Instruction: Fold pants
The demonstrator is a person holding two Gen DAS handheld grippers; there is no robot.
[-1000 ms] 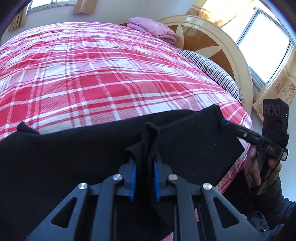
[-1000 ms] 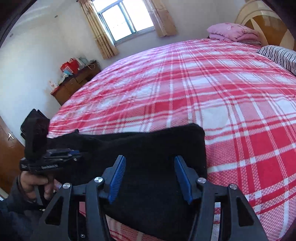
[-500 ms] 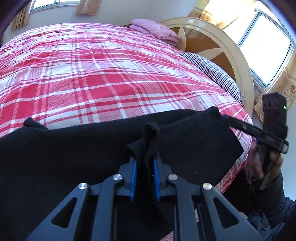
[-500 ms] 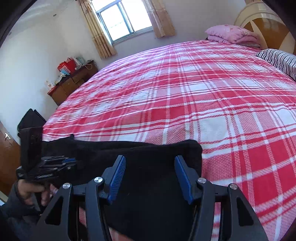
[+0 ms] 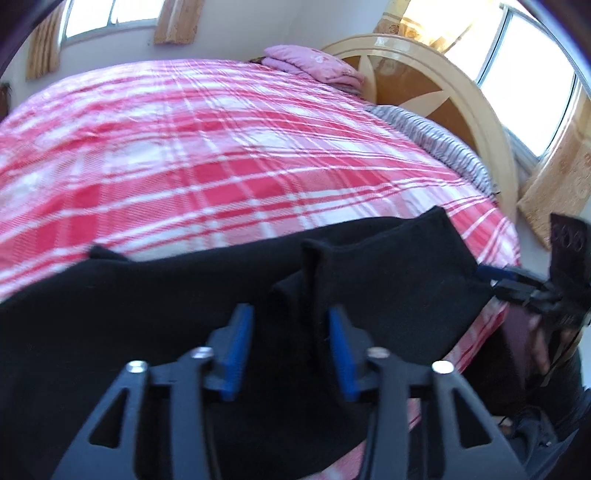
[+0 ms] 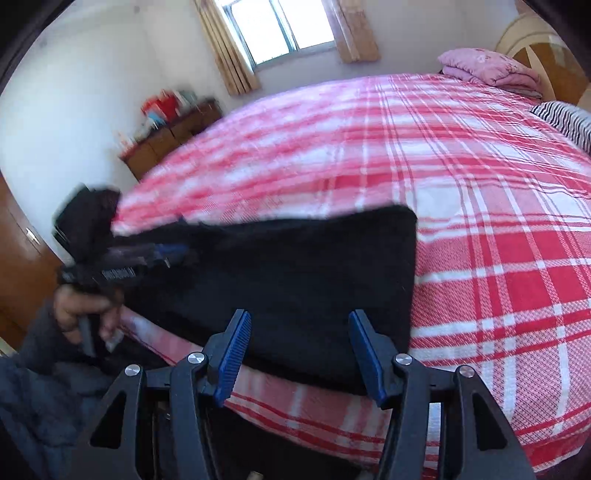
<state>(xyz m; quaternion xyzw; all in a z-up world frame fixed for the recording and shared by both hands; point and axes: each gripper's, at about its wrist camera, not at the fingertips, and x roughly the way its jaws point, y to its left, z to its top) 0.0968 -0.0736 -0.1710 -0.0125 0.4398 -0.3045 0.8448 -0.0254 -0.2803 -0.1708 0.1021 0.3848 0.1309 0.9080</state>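
Note:
The black pants (image 5: 388, 280) lie flat along the near edge of the red plaid bed (image 5: 221, 158). My left gripper (image 5: 290, 343) is open, its blue pads on either side of a raised pinch of black fabric that still stands between them. My right gripper (image 6: 299, 354) is open and empty, just off the near edge of the pants (image 6: 303, 280). The right gripper also shows at the right of the left wrist view (image 5: 517, 284), at the pants' right edge. The left gripper shows at the left of the right wrist view (image 6: 147, 258).
A folded pink blanket (image 5: 314, 66) and a striped pillow (image 5: 436, 144) lie at the curved wooden headboard (image 5: 461, 96). A wooden cabinet (image 6: 170, 136) with clutter stands by the far wall under a window (image 6: 280, 29). The bed edge runs right below both grippers.
My left gripper has opened and let go of the pinch of black fabric it held. My right gripper has pulled back toward the bed edge, staying open.

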